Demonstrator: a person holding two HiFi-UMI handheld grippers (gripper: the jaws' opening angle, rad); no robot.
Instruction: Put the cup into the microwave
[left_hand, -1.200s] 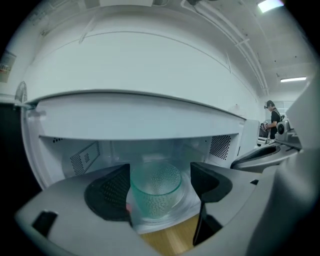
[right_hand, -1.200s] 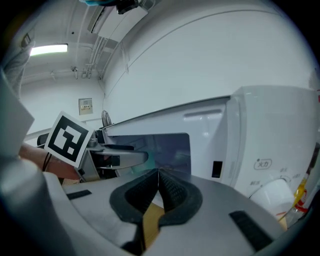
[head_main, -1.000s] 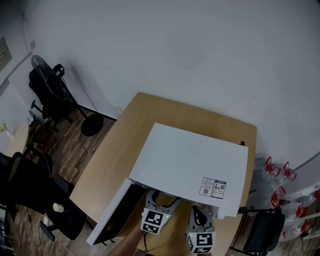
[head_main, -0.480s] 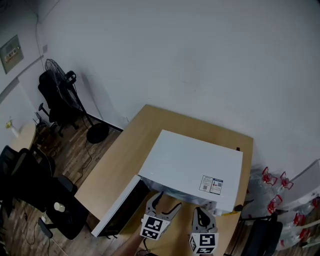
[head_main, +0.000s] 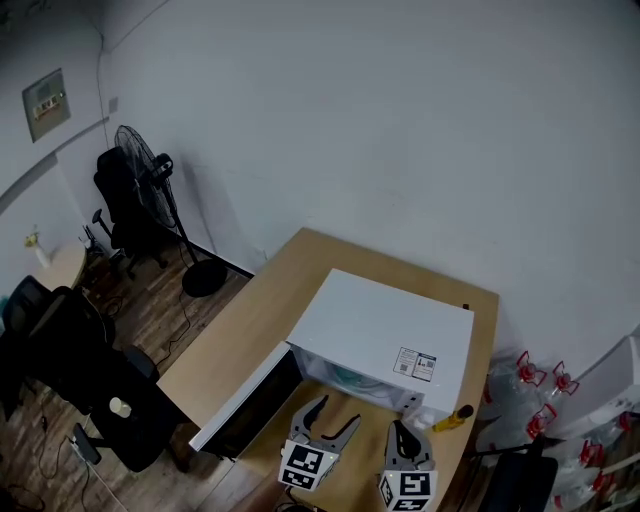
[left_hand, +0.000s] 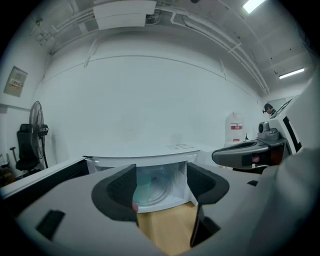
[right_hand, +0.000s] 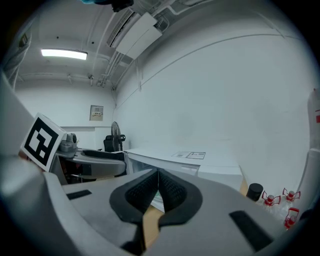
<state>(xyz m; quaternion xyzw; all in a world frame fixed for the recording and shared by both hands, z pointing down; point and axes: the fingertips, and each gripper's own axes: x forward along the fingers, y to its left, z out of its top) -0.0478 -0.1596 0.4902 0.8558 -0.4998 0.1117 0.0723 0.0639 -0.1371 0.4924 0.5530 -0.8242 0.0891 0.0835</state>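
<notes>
Cup (left_hand: 143, 189): pale teal, standing inside the microwave (head_main: 385, 320) on the glass plate (left_hand: 161, 196); straight ahead of the left jaws, slightly toward their left-hand pad, well beyond the tips and touched by neither gripper.
Left gripper (head_main: 338, 412): backed out and away from the cavity mouth; a second ago tucked right up under the white top edge. Jaws wide apart and closing a little right now, with nothing between them, only the open cavity beyond.
Right gripper (head_main: 403, 430): drawn back as well, alongside the left. Jaws pressed together, holding nothing; front right corner of the microwave ahead of the tips.
Door (head_main: 245, 400): swung open as before, off to the left of the left jaws.
Surface (head_main: 262, 305): a strip of bare wood now showing between both pairs of jaws and the microwave front, far narrower a second ago.
Head view: lifted and pulled back over the last second, opening a look into the cavity, hidden earlier under the white top.
Meaning for the task: cup delivered, by the look of it; release done, retreat under way.
Still open: shutting the door, possibly, though not asked for in the task.
</notes>
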